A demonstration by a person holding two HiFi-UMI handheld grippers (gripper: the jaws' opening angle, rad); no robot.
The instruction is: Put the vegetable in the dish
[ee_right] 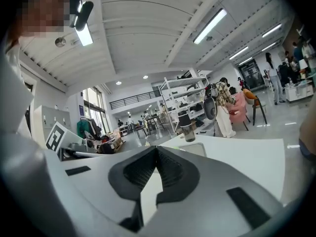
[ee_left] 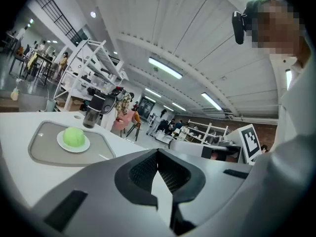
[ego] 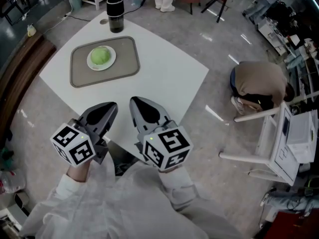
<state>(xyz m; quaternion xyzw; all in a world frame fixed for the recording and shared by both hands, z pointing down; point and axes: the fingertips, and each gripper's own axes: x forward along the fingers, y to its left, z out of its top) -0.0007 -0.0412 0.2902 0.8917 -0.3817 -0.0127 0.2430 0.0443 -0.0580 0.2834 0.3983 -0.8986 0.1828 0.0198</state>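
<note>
A round green vegetable [ego: 101, 55] sits in a small white dish [ego: 110, 63] on a grey tray [ego: 127, 59] at the far left of the white table [ego: 164, 76]. In the left gripper view the vegetable [ee_left: 74, 136] and dish [ee_left: 84, 147] lie well ahead to the left. Both grippers hang over the table's near corner, close to my body and far from the tray. My left gripper [ego: 113, 105] is shut and holds nothing, its tips meeting [ee_left: 158, 152]. My right gripper [ego: 133, 100] beside it is also shut and holds nothing [ee_right: 157, 149].
A black lidded cup [ego: 115, 13] stands at the table's far corner behind the tray, also seen in the right gripper view [ee_right: 186, 127]. A person crouches on the floor at right [ego: 259, 83], next to a white chair [ego: 271, 143].
</note>
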